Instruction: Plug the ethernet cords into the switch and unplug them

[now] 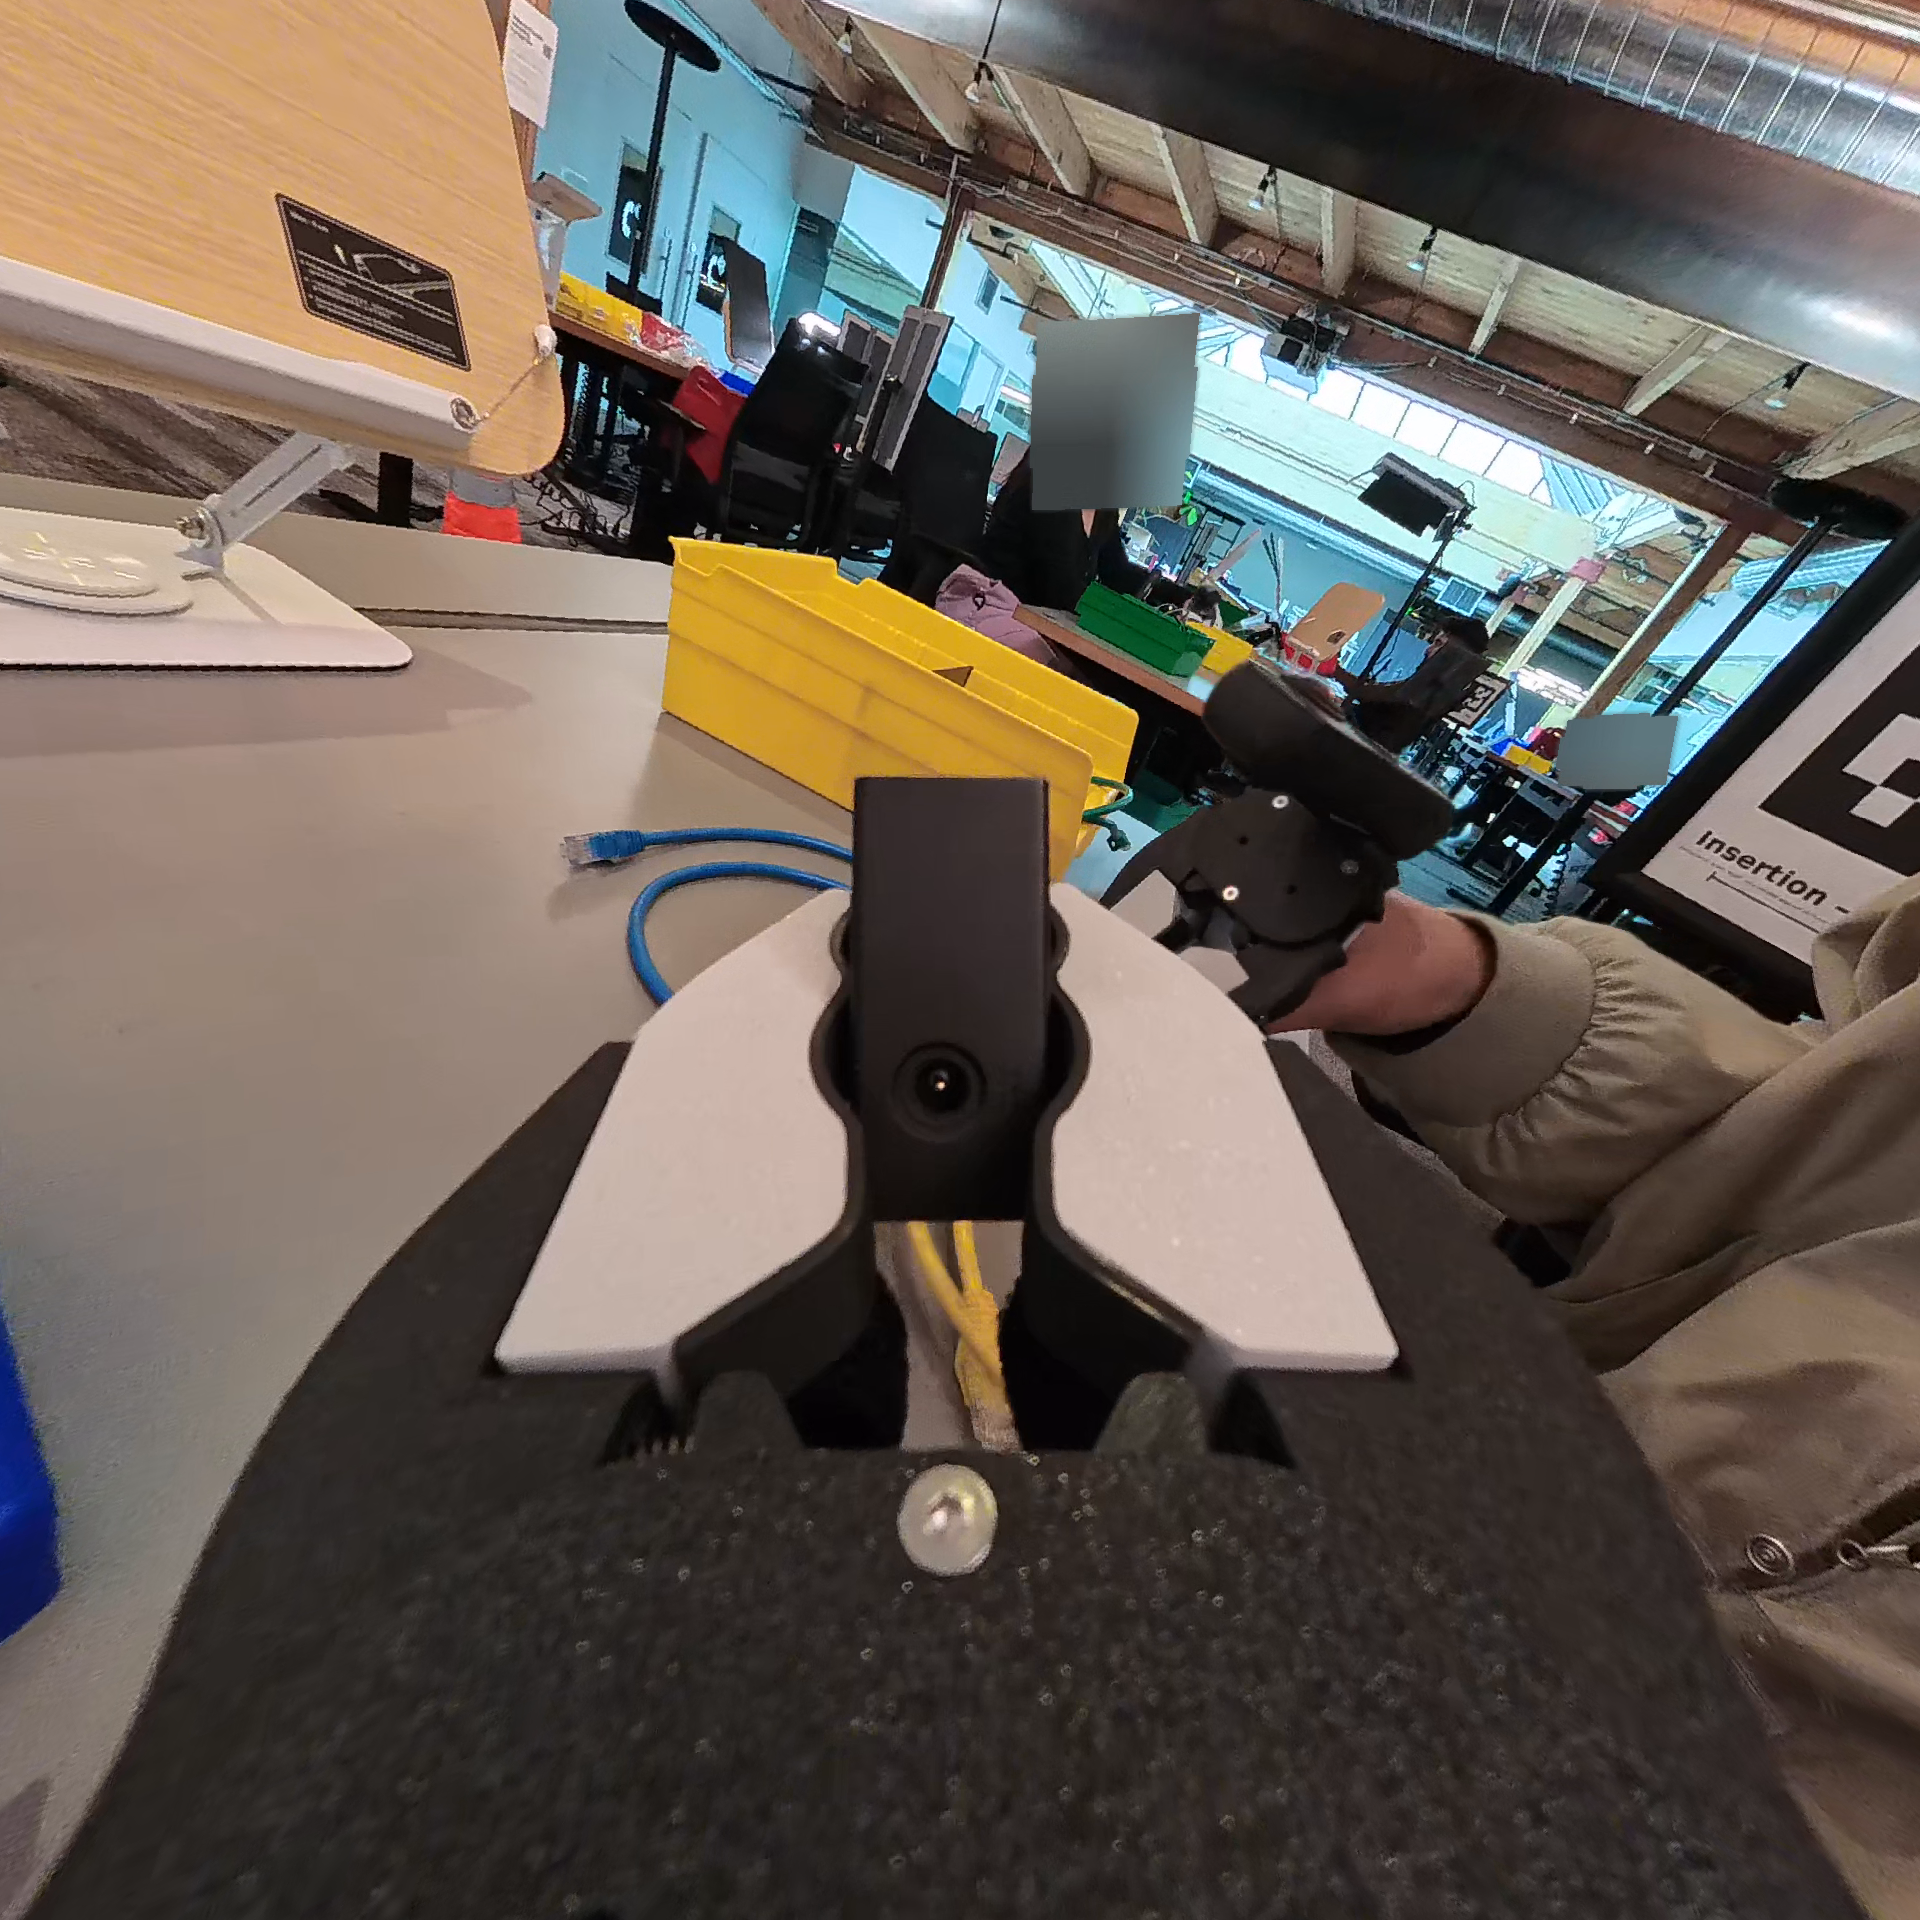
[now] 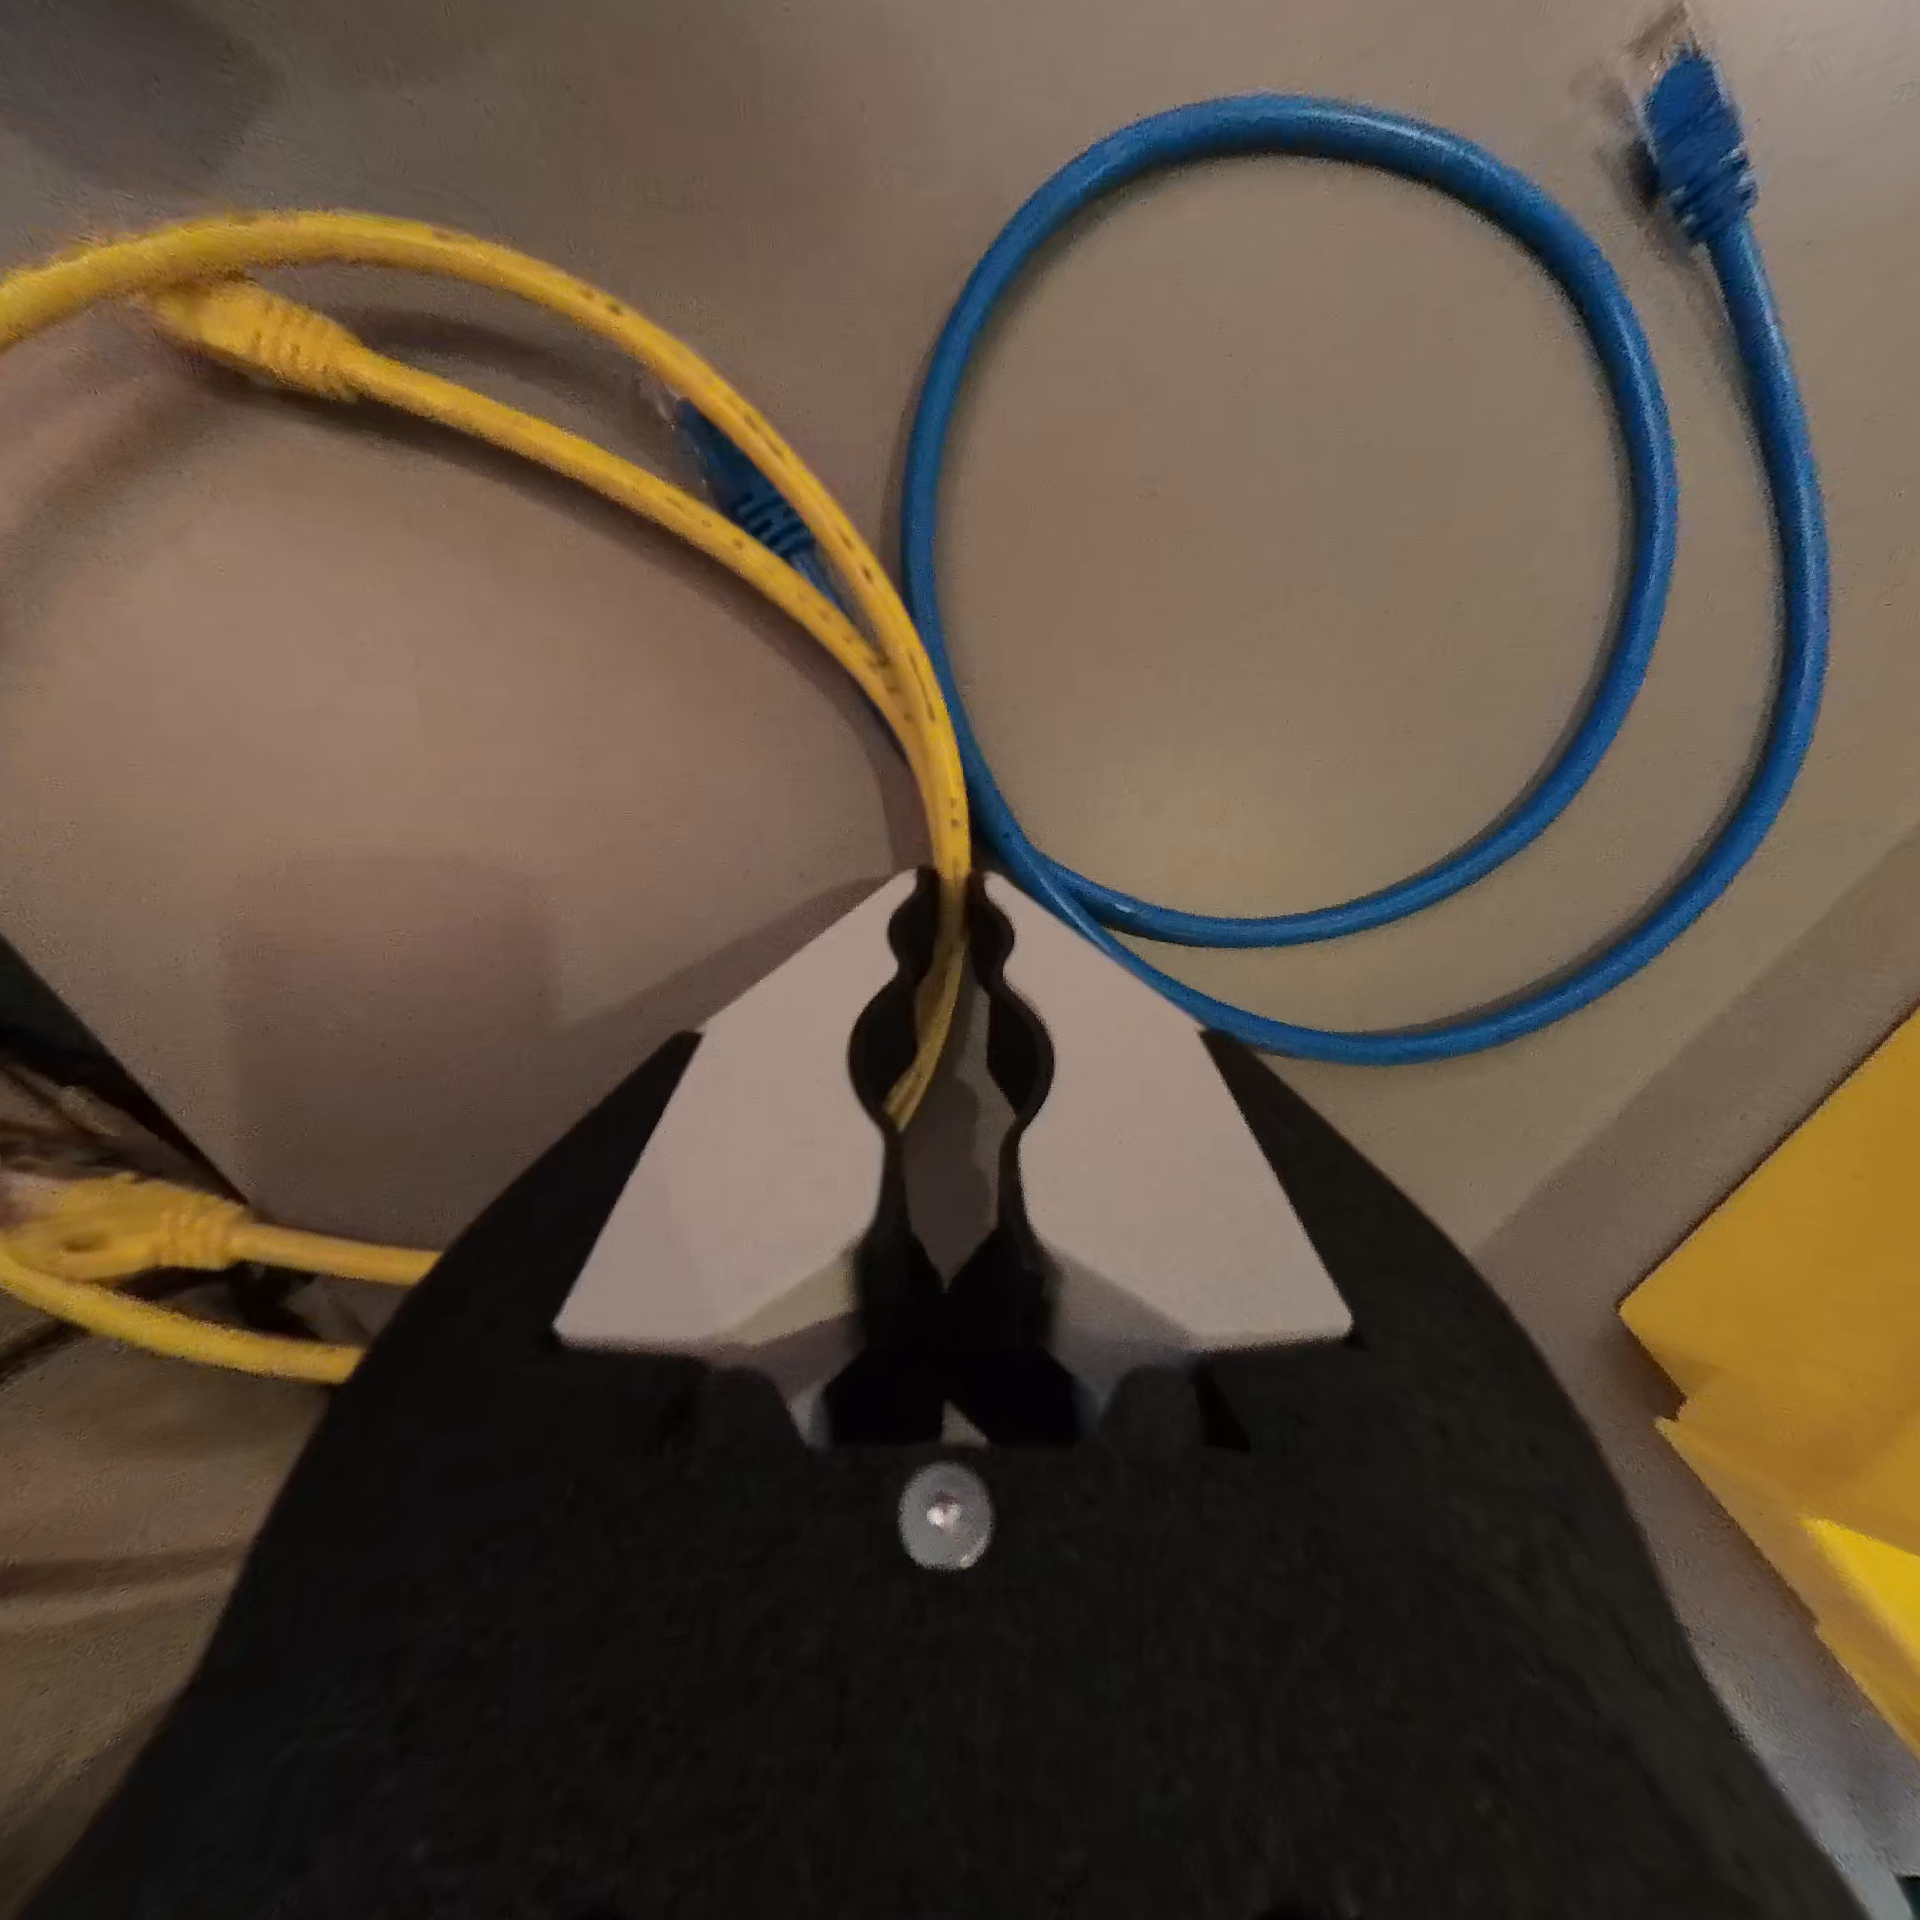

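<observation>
Left gripper (image 1: pixel 948 997) fingers (image 1: pixel 727 1122) clamp black switch (image 1: pixel 948 935); yellow cord (image 1: pixel 977 1340) beneath; blue cord (image 1: pixel 707 883) on table (image 1: pixel 312 935).

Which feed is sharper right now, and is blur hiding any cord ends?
Left wrist view: sharp, fisheye-bent at the edges. Right wrist view: softer, dim; blue plug at top right smeared, yellow plug blurred, yellow cord in the right tongs still readable.

L gripper (image 1: pixel 948 997): jaws clamped on a black box, held about level, pointing forward. R gripper (image 2: pixel 943 904): pointing down, jaws nearly closed, pinching yellow cord (image 2: pixel 727 457) at the tips. R hand (image 1: pixel 1392 971) wrapped around the R gripper handle, tan sleeve at wrist.
</observation>
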